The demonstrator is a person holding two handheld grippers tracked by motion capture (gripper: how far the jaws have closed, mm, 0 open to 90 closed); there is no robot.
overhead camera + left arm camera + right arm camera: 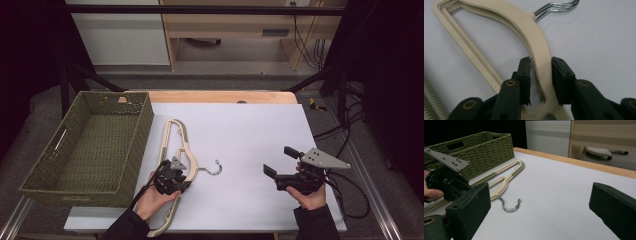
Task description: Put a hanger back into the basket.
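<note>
A cream plastic hanger with a metal hook lies flat on the white table top, just right of the basket. My left gripper is down on the hanger's near arm, below the hook. In the left gripper view the arm runs between the jaws of my left gripper: the right pad touches it, and a thin gap shows at the left pad. My right gripper hovers at the right, held in a hand. Its jaws stand wide open with nothing between them, facing the hanger.
A green woven basket, with nothing visible inside, stands at the table's left edge, close beside the hanger. A wooden strip borders the far side. Black cables hang off the right edge. Bare white surface lies between the two grippers.
</note>
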